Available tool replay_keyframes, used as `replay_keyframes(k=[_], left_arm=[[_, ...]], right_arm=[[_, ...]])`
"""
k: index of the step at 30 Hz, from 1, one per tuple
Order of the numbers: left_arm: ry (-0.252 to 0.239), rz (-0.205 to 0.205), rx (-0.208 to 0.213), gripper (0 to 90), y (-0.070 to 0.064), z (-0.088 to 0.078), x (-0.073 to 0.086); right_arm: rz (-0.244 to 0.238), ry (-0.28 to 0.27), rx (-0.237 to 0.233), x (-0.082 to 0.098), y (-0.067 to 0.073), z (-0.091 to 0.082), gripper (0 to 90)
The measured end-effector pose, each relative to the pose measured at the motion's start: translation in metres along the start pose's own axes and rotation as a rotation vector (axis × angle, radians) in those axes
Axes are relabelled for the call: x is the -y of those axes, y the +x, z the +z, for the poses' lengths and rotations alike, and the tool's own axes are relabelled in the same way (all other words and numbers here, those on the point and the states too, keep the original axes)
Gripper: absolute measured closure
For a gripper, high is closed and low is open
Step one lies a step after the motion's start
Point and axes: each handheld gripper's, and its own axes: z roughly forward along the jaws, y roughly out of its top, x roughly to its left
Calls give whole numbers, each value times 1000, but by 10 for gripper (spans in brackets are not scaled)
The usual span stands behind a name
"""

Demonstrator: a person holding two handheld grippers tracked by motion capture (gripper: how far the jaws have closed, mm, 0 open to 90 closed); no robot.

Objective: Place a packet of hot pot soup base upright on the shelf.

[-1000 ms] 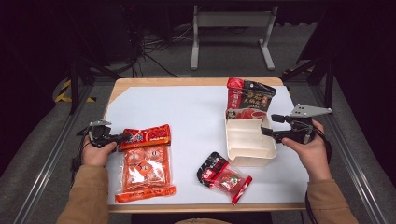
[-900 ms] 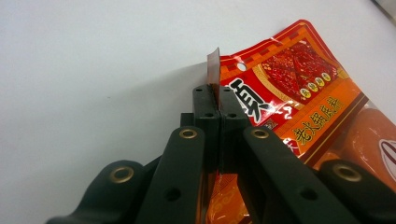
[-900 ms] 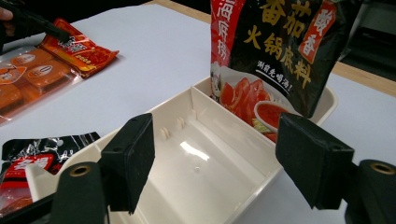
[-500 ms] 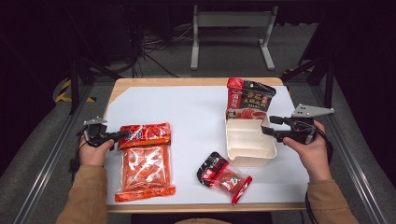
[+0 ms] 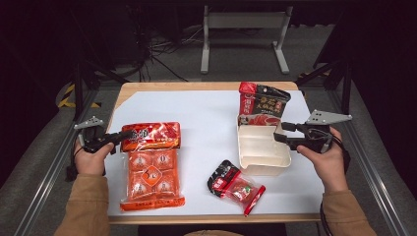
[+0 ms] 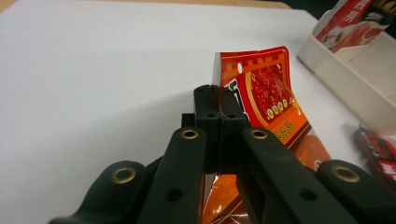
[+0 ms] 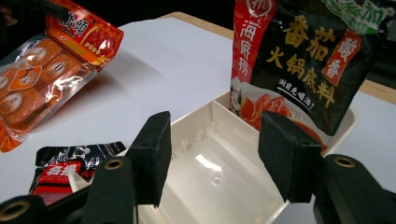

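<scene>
My left gripper (image 5: 125, 133) (image 6: 215, 91) is shut on the top edge of a large orange-red food packet (image 5: 152, 167) (image 6: 271, 88) (image 7: 56, 60). That end is raised off the white sheet while the lower end lies flat. My right gripper (image 5: 281, 132) (image 7: 219, 149) hovers at the right rim of a cream divided tray (image 5: 260, 162) (image 7: 210, 168). Its jaws have just been closing, but the pads stand apart and press on nothing, with the tray's inside showing between them. A dark sauce pouch (image 5: 263, 103) (image 7: 299, 60) stands upright in the tray's far compartment.
A small red-and-black packet (image 5: 236, 186) (image 7: 65, 170) (image 6: 380, 149) lies near the front edge, left of the tray. A white sheet (image 5: 206, 113) covers the wooden table. Metal rails run along both sides of the table.
My left gripper has risen, lifting the top of the orange packet off the sheet. The right gripper's jaws have narrowed beside the tray.
</scene>
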Motion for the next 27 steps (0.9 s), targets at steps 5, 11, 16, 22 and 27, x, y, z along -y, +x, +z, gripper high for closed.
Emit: replay_keyframes(k=[5, 11, 16, 22, 27], left_arm=[[-44, 6, 27, 900, -12, -10, -8], [-110, 66, 45, 900, -39, -18, -21], [-137, 108, 89, 900, -57, -25, -29], [-160, 125, 135, 900, -71, -30, -34], [-170, 147, 159, 900, -77, -32, -38]], right_arm=[[-2, -7, -9, -2, 2, 0, 454], [0, -9, -13, -3, 4, 1, 452], [-6, -16, -16, -4, 6, 0, 452], [-7, -26, -24, -6, 8, 1, 443], [-13, -32, -29, -8, 10, 0, 441]])
